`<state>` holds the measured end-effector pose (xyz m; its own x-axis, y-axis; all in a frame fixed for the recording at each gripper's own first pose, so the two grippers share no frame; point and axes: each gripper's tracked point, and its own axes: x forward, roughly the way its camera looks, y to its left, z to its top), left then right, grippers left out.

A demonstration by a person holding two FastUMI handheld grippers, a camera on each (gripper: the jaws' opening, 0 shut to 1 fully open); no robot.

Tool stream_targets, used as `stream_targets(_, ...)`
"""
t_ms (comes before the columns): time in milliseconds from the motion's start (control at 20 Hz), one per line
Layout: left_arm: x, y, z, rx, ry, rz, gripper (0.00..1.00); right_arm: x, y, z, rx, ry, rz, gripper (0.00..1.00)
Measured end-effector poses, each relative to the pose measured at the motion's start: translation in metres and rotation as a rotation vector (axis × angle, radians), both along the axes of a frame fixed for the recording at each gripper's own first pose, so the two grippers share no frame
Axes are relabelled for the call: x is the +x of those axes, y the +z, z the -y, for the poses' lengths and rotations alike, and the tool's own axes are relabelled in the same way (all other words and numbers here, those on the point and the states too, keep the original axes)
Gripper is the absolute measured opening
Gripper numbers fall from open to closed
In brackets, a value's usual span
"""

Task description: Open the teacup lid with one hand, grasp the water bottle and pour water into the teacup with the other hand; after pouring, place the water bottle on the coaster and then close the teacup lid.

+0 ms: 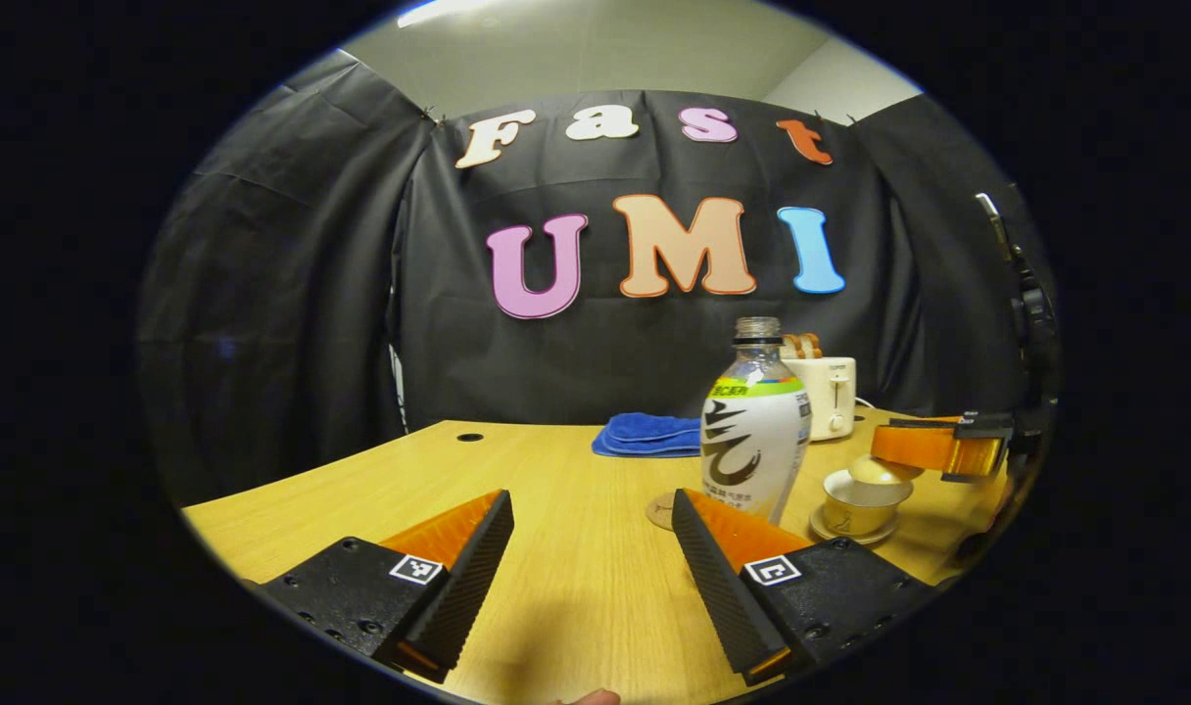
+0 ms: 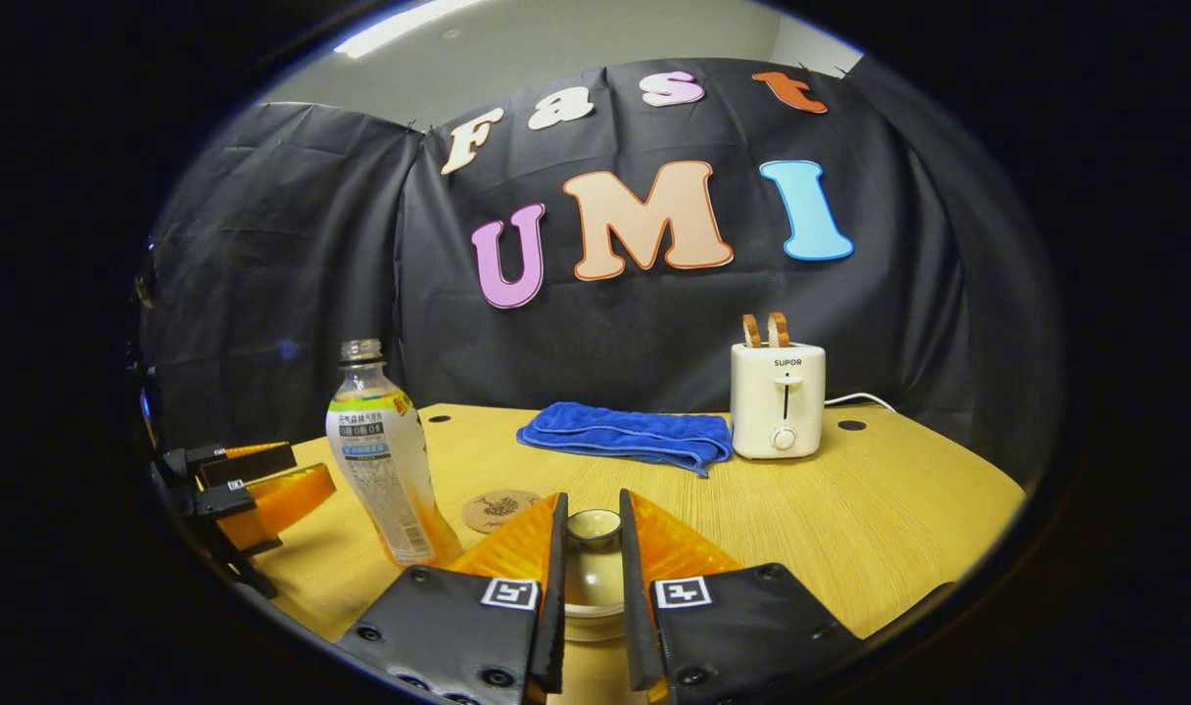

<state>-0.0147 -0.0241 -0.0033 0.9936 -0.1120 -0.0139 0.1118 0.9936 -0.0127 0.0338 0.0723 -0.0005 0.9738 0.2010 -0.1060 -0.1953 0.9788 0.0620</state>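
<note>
Setting: a black-draped booth around a pale wooden tabletop (image 2: 850, 509), with the clear plastic water bottle (image 2: 388, 460) standing uncapped as the landmark for all else.

Teacup: a small cream ceramic teacup (image 1: 858, 504) on its saucer sits just right of the bottle in the left gripper view, its domed lid (image 1: 884, 470) apparently lifted a little clear of the rim.

Right gripper: the right gripper (image 2: 593, 534) has its jaws drawn close about the lid's round knob (image 2: 594, 526); the pads look to press it from both sides, a grip suited to holding the lid away so the cup's mouth is free.

Left gripper: the left gripper (image 1: 593, 519) hangs with jaws spread wide and nothing between them, just short of the bottle, set to take its body.

Coaster: a round brown cork coaster (image 2: 500, 510) lies flat beside the bottle's base, kept near as the bottle's landing spot after pouring.

Background: a folded blue cloth (image 2: 630, 436) and a white toaster (image 2: 778, 399) with two slices of bread sit well behind the bottle, clear of the work.

Stage: lid being opened, by the look of it; bottle not yet grasped, pouring still to come.

Risk: the open bottle could tip if the jaws clip it off-centre.
</note>
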Motion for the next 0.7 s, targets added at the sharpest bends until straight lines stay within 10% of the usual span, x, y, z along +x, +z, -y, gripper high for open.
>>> stream_targets(700,-0.010,-0.004,0.058,-0.059,-0.179,-0.063,0.95,-0.017,0.037,0.036,0.039,-0.026,0.052,0.29)
